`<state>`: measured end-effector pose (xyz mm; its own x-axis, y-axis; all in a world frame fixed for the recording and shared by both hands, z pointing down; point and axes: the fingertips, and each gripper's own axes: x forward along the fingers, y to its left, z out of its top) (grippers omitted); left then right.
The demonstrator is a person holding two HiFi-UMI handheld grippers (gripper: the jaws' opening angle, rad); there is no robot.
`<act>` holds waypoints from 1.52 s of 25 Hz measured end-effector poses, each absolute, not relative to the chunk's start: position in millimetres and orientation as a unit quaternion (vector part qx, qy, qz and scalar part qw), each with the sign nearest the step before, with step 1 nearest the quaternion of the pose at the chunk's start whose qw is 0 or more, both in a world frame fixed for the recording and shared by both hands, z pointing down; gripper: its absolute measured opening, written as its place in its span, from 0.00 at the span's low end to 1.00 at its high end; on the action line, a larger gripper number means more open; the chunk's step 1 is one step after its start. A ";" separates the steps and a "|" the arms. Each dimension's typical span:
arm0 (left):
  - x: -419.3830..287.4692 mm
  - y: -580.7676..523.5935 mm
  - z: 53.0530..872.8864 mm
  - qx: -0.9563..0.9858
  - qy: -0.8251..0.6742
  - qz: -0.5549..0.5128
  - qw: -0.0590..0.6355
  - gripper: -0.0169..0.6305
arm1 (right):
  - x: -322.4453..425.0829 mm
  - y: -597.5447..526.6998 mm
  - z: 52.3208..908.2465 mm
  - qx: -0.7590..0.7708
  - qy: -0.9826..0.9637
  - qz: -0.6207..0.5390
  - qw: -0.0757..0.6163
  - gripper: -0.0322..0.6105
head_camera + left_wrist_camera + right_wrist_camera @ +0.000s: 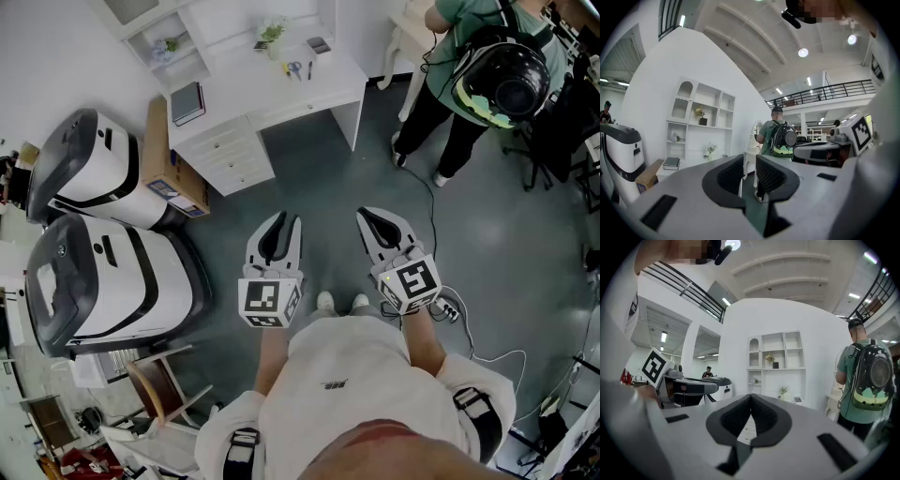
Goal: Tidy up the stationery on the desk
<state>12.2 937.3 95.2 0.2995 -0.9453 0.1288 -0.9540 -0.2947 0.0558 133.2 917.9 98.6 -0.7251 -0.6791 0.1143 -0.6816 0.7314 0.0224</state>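
A white desk point(281, 89) stands well ahead of me against the wall. On it lie a dark book point(187, 101), blue scissors point(294, 68), a pen point(309, 69), a small dark item point(319, 44) and a potted plant point(273, 36). I hold both grippers at waist height over the grey floor, far from the desk. The left gripper point(284, 219) has a narrow gap between its jaws and holds nothing; in the left gripper view point(750, 161) the book point(671, 162) shows far off. The right gripper point(367, 214) point(751, 397) is shut with its tips touching, empty.
A person with a backpack point(487, 66) stands at the desk's right. Two large white and black machines point(103, 178) point(103, 281) and a cardboard box point(169, 169) fill the left side. A cable point(469, 347) trails on the floor at right. A wooden chair point(159, 384) is behind left.
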 end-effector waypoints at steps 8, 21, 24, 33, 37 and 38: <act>-10.6 917.7 97.1 0.809 -0.584 0.026 0.060 0.03 | 109.3 896.2 102.3 0.381 -0.923 0.018 0.046 0.05; -31.3 848.0 102.3 0.822 -0.566 0.030 0.053 0.03 | 84.2 833.8 107.6 0.397 -0.916 0.009 0.056 0.05; -30.1 829.3 105.8 0.822 -0.566 0.031 0.054 0.03 | 85.6 814.9 111.9 0.399 -0.915 0.011 0.057 0.05; -34.0 758.6 117.0 0.816 -0.574 0.036 0.062 0.03 | 83.9 741.3 123.4 0.394 -0.917 0.020 0.059 0.05; -32.9 719.7 122.5 0.814 -0.575 0.041 0.066 0.03 | 83.4 701.4 131.0 0.391 -0.918 0.028 0.064 0.05; -32.6 709.4 122.9 0.813 -0.576 0.042 0.068 0.03 | 82.9 691.1 131.8 0.388 -0.919 0.030 0.066 0.05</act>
<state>-32.6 709.4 122.9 0.3322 -0.9319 0.1456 -0.9432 -0.3265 0.0619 82.9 691.1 131.8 -0.6902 -0.7092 0.1439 -0.7170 0.6970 -0.0040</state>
